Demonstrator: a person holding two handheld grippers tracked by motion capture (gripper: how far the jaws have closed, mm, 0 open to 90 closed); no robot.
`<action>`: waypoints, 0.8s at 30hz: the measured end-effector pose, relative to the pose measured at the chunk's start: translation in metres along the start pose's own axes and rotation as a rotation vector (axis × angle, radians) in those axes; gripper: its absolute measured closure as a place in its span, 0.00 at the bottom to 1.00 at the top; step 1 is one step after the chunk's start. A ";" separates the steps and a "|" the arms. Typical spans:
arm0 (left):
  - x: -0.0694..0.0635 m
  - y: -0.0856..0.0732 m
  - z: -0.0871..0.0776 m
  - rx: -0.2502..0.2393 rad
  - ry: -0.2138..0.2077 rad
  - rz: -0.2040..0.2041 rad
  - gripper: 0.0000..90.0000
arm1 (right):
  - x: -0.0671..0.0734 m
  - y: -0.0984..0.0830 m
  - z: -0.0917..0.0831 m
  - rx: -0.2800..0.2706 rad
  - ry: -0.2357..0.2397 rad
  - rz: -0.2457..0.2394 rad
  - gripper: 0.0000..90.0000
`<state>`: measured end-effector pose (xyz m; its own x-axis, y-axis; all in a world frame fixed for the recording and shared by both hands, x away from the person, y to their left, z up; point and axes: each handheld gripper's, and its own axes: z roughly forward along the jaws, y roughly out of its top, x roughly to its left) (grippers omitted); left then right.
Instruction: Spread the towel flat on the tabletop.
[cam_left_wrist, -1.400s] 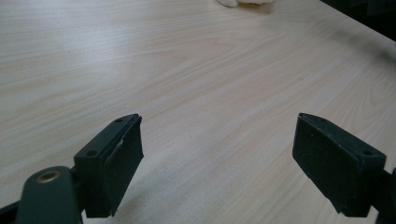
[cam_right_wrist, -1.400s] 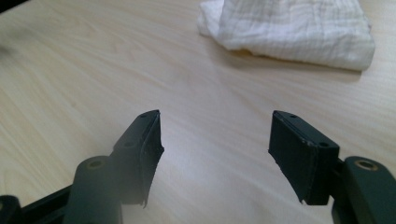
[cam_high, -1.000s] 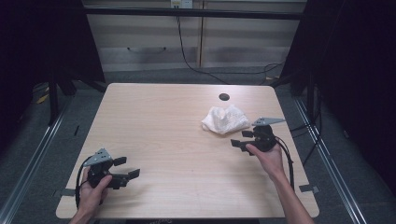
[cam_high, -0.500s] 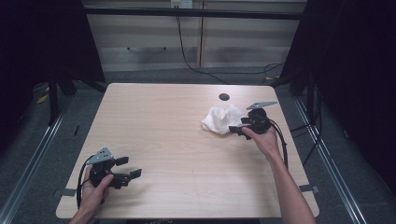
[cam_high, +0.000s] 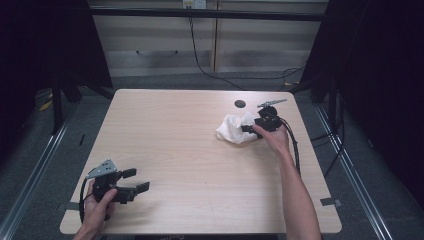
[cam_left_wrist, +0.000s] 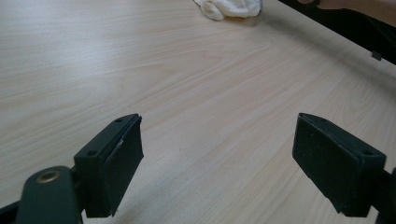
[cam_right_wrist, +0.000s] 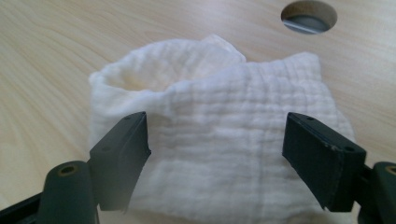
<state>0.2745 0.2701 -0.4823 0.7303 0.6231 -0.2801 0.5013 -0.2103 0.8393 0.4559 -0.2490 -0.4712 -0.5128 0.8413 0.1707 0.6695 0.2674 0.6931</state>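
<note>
- Right gripper view: right gripper jaws gape wide, gripping nothing, straddling the crumpled white waffle-weave cloth.
- Left gripper idles open, near-left.
- Cloth lies far-right on the pale wooden table.
- Risk: closing shallow may pinch one fold, dragging it.

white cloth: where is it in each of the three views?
High view: white cloth right of centre on the table, just left of the right tool.
Left gripper view: cloth at the top edge, far off.
Right gripper view: cloth in the middle, framed by the open jaws.
Shared landmark: round hole in the tabletop, beyond the cloth.
</note>
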 end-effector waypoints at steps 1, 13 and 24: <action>0.001 0.000 -0.001 -0.005 -0.003 -0.002 0.18 | -0.001 0.000 0.005 0.012 -0.002 0.015 0.26; 0.004 -0.002 -0.005 -0.023 0.007 -0.031 0.18 | 0.007 -0.022 0.022 0.050 -0.043 0.009 0.76; 0.005 -0.002 -0.001 -0.003 0.016 -0.026 0.18 | 0.026 -0.038 0.012 0.048 0.032 -0.019 0.90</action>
<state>0.2768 0.2741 -0.4845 0.7096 0.6401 -0.2945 0.5186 -0.1915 0.8333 0.4240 -0.2319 -0.5019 -0.5426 0.8203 0.1807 0.6837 0.3063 0.6624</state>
